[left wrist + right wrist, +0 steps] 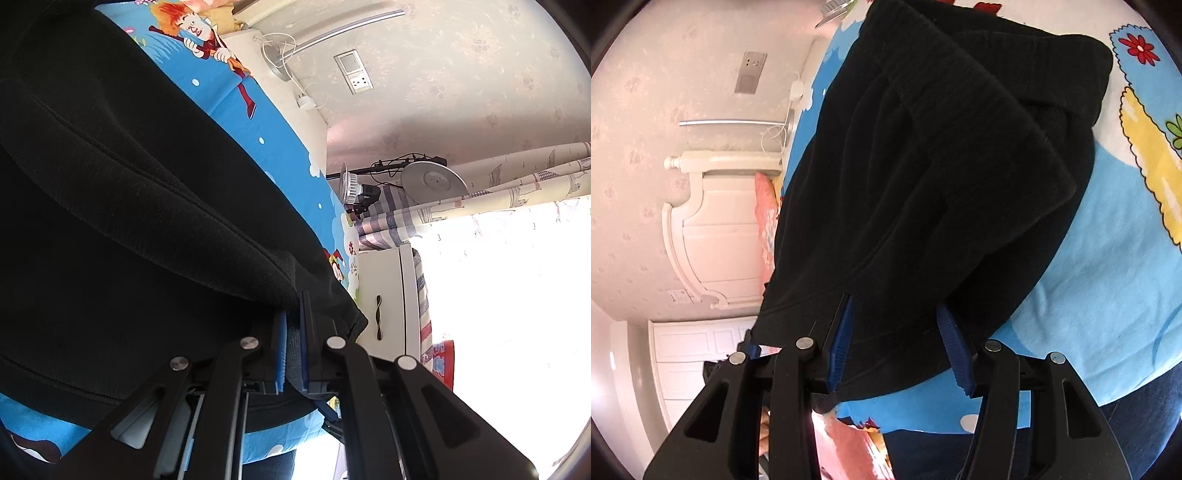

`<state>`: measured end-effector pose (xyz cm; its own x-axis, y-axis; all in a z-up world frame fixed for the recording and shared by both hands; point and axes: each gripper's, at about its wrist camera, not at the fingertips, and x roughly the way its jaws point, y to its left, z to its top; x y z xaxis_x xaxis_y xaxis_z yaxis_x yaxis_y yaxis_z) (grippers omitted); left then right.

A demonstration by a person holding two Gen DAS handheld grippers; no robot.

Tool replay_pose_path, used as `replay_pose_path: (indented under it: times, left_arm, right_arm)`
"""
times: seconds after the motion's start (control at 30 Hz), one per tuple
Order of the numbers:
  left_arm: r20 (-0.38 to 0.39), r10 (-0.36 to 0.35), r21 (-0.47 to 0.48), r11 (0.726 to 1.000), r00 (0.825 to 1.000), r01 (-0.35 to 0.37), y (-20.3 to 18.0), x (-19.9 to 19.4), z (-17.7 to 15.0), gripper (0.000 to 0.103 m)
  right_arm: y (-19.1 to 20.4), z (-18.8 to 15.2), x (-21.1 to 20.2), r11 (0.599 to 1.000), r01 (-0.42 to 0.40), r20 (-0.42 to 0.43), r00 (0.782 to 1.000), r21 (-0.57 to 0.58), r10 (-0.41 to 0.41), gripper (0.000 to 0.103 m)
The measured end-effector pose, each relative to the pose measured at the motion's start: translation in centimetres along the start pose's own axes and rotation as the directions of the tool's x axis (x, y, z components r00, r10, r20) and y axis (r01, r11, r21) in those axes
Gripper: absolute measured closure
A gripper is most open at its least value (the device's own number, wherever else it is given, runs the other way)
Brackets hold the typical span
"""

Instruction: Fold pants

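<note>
The black pants (122,206) lie folded in layers on a blue cartoon-print bedsheet (258,122). My left gripper (293,314) is shut on an edge of the pants, with dark fabric pinched between its blue pads (281,350). In the right wrist view the pants (942,177) fill the middle, folded over themselves. My right gripper (897,314) stands with its jaws wide apart around the near edge of the pants; its blue pads (955,347) sit on either side of the cloth and do not pinch it.
The bedsheet (1108,277) reaches the bed's near edge. A white nightstand (388,295), a clamp lamp (354,184) and bright curtains (498,206) stand beyond the bed. A white headboard (713,221), a pink pillow (766,206) and a wall socket with a cable (751,70) lie to the left.
</note>
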<state>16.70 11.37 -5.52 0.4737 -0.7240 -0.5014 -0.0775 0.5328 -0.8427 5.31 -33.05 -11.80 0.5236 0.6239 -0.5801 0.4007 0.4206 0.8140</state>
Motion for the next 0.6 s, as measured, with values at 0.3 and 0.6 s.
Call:
replay_pose_path:
  times: [0.3, 0.6]
  left_arm:
    - [0.001, -0.003, 0.0, 1.0, 1.0, 0.003, -0.1, -0.3, -0.1, 0.098]
    - [-0.034, -0.003, -0.07, 0.998, 0.999, 0.0, 2.8, 0.9, -1.5, 0.098]
  right_arm:
    - [-0.3, 1.2, -1.9, 0.999, 0.044, 0.232, 0.972, -0.008, -0.041, 0.048]
    - [1.3, 3.5, -3.8, 0.981, 0.152, 0.345, 0.933, -0.122, -0.101, 0.069]
